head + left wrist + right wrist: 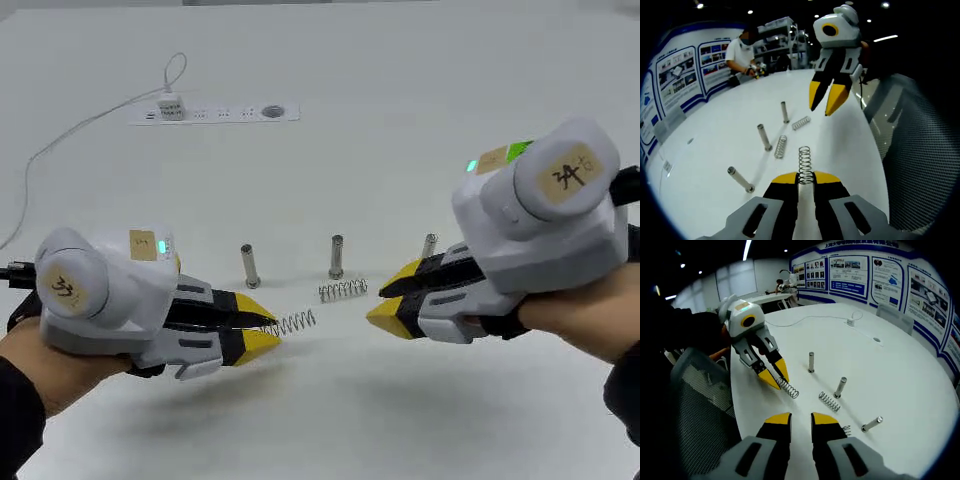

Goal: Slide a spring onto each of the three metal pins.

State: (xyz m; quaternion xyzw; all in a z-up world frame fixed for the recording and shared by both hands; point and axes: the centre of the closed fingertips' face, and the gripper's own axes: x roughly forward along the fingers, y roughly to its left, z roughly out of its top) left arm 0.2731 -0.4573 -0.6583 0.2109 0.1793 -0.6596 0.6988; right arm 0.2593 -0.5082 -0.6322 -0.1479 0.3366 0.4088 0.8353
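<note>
Two grippers face each other over a white table [400, 150]. At left, the left gripper [255, 328] has its jaws clamped on one end of a spring [292, 323], which sticks out toward the centre. Behind it, three pins [337, 257] stand upright in a row, all bare. A second spring [343, 290] lies just before the middle one. At right, the right gripper [385, 303] has its jaws apart, holding nothing.

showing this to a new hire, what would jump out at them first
The left tongs clamp a spring by one end, low over the white table. Beyond it three metal pins stand upright in a row, all bare, and the right tongs hang open opposite.
</note>
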